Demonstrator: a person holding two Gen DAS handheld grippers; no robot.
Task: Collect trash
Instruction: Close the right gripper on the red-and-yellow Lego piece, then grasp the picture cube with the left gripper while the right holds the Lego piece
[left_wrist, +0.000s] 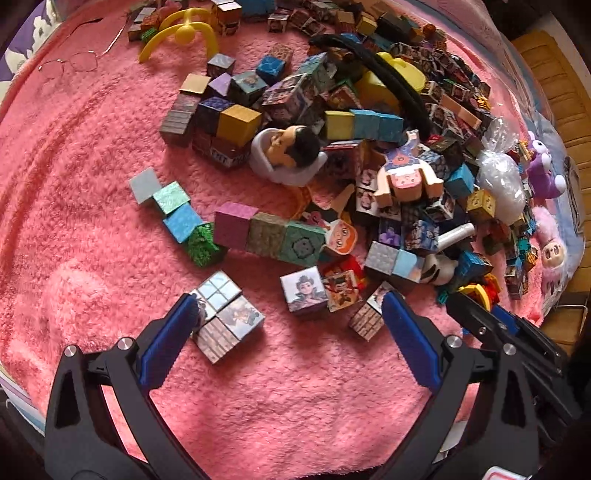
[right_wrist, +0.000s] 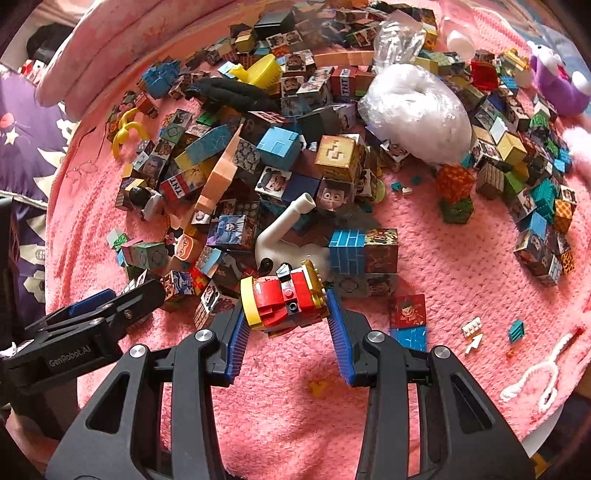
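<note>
right gripper (right_wrist: 286, 308) clamped on the red brick toy (right_wrist: 282, 301)
it sat at the near edge of the cube pile on the pink blanket (right_wrist: 443, 266); left gripper (left_wrist: 288, 325) gaped wide, holding nothing.

"GenRobot.AI" on left gripper (right_wrist: 122, 295) (plus "TNT" on block (right_wrist: 180, 187))

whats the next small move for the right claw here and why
Probably close the right claw a little further to firm the grip, then lift. The red and yellow brick toy sits between its blue pads, seemingly touching both, but still low over the pink blanket beside the cube pile. The left claw is open and empty, so it need not move.
</note>
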